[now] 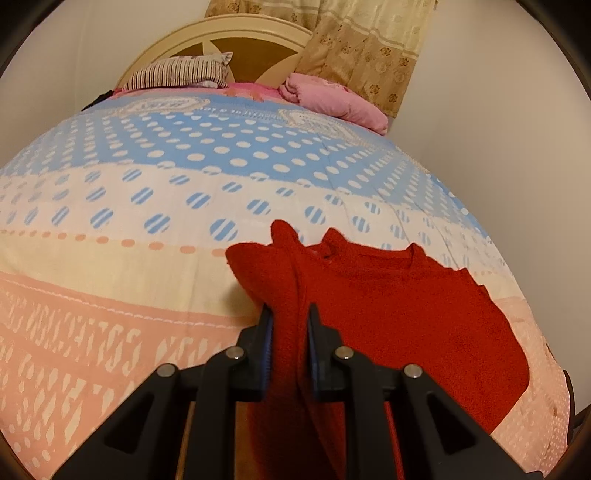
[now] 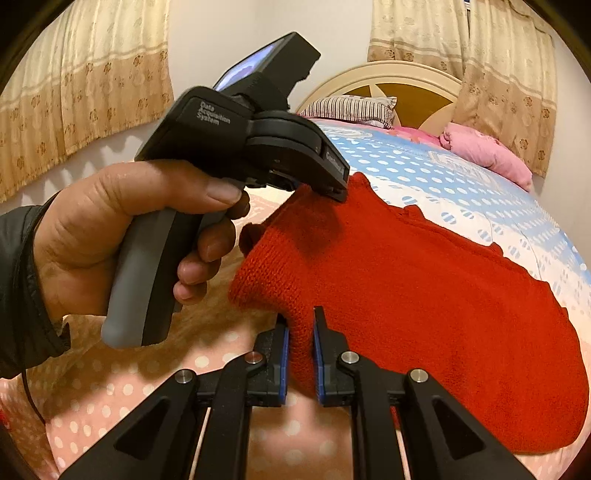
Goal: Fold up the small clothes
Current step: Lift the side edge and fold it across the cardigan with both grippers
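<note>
Now the red sweater point(image 1: 388, 295) is spread on the bed point(image 1: 147, 206), one edge pinched in the left gripper point(image 1: 290, 325), a nearer edge clamped in the right gripper point(image 2: 301, 332).

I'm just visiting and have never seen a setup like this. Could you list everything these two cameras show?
sweater: one, red knit, lying on the near part of the bed, one edge lifted
bedsheet: one, blue, white and pink with dots, covering the bed
headboard: one, cream and brown, far end of the bed
pillow: one, striped, against the headboard
blanket: one, pink, bundled beside the pillow
curtains: beige with flowers, on the walls behind the bed
left claw: one, black with blue pads, shut on the sweater's edge
right claw: one, black with blue pads, shut on the sweater's near edge
hand: one, in a dark sleeve, holding the left claw's grey handle
</note>
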Demonstrator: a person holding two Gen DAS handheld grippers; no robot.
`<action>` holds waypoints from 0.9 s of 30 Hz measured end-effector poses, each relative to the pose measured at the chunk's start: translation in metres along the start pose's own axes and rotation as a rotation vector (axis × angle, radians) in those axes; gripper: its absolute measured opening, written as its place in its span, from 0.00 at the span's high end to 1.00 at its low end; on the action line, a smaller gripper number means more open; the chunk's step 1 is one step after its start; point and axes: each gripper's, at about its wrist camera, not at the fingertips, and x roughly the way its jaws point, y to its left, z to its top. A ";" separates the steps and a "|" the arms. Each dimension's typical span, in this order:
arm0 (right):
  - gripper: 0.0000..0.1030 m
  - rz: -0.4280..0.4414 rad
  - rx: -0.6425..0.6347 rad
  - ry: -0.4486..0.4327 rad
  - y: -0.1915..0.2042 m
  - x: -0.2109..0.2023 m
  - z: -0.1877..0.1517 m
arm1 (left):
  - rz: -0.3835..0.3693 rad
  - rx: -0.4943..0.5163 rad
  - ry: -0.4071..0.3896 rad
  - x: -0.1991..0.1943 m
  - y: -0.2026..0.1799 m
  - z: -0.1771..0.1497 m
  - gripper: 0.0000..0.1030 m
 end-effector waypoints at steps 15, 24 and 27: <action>0.90 0.024 0.096 -0.045 -0.035 -0.014 -0.004 | -0.020 0.036 -0.039 -0.015 -0.045 0.014 0.84; 0.90 0.027 0.171 -0.093 -0.059 -0.032 -0.009 | -0.062 0.040 -0.057 -0.020 -0.072 0.022 0.84; 0.90 0.026 0.200 -0.101 -0.068 -0.039 -0.012 | -0.088 0.036 -0.058 -0.019 -0.082 0.024 0.84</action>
